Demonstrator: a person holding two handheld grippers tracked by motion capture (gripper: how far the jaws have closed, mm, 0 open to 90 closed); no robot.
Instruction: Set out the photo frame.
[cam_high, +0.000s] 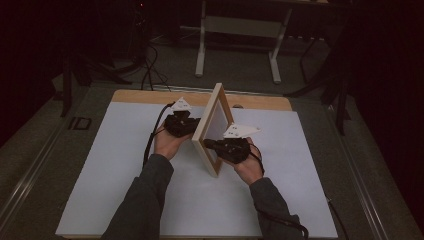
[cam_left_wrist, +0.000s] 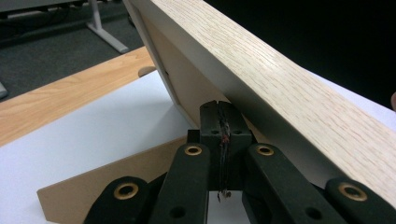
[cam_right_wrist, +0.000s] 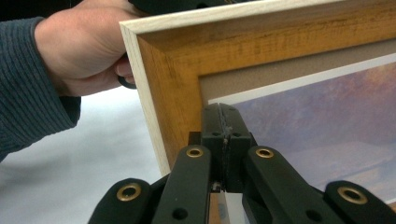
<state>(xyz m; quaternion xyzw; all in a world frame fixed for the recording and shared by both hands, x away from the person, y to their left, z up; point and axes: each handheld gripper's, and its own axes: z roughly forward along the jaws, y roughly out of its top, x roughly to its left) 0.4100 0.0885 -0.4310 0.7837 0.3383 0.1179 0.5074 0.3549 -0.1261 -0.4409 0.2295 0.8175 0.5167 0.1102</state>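
Note:
A light wooden picture frame (cam_high: 212, 125) stands on edge on the white table top (cam_high: 125, 170), tilted. My left gripper (cam_high: 192, 125) is at its back side, jaws shut, with the tips (cam_left_wrist: 222, 106) against the frame's backing (cam_left_wrist: 196, 84) under the wooden rail (cam_left_wrist: 280, 84). A brown stand flap (cam_left_wrist: 107, 172) juts out of the back, low on the left. My right gripper (cam_high: 207, 144) is on the picture side, also shut; its tips (cam_right_wrist: 222, 109) touch the front where the wood border (cam_right_wrist: 173, 60) meets the mat and print (cam_right_wrist: 327, 116).
The person's left hand (cam_right_wrist: 79, 46) and grey sleeve sit behind the frame's corner. A wooden table edge (cam_high: 145, 96) runs along the back of the white top. White desk legs (cam_high: 200, 50) and cables (cam_high: 147, 70) are on the dark floor beyond.

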